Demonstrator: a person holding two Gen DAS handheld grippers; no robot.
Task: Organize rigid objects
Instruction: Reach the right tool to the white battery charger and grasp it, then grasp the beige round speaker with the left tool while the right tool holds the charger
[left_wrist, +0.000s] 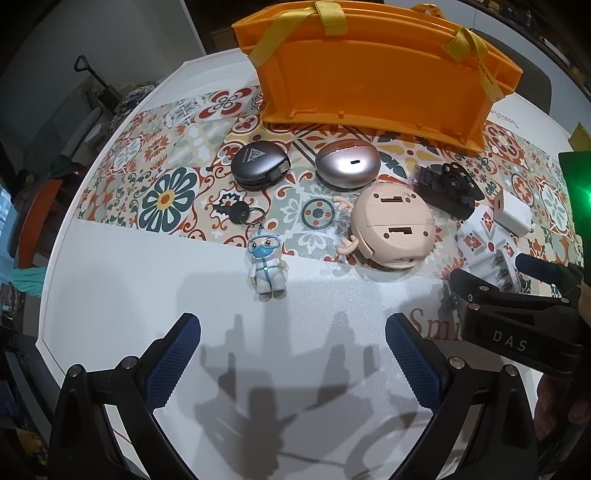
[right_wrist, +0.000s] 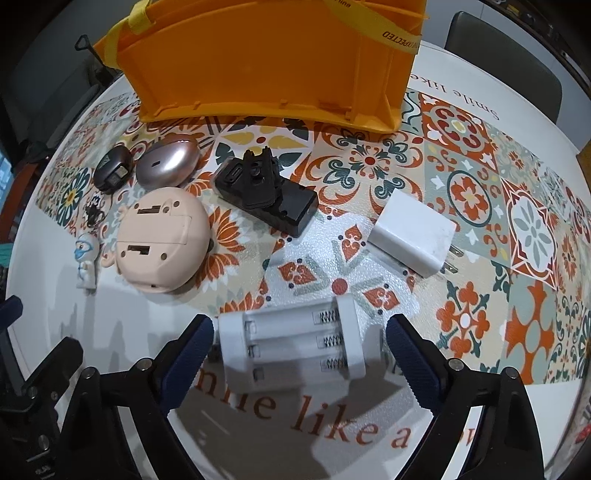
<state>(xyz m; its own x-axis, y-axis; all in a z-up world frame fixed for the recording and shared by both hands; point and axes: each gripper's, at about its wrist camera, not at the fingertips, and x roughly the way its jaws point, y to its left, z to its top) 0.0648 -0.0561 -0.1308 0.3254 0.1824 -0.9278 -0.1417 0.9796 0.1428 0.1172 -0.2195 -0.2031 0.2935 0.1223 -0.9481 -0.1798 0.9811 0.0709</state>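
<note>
If the right gripper closes off-centre, the battery holder may twist or skid across the slick counter. The holder lies flat between the wide-apart jaws, nearer the left one, untouched. The left gripper, jaws apart and empty, hangs above bare counter, near the bin.

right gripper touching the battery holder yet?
Apart. In the right wrist view the open right gripper straddles the battery holder, and table shows between each blue pad and the holder's ends.
</note>
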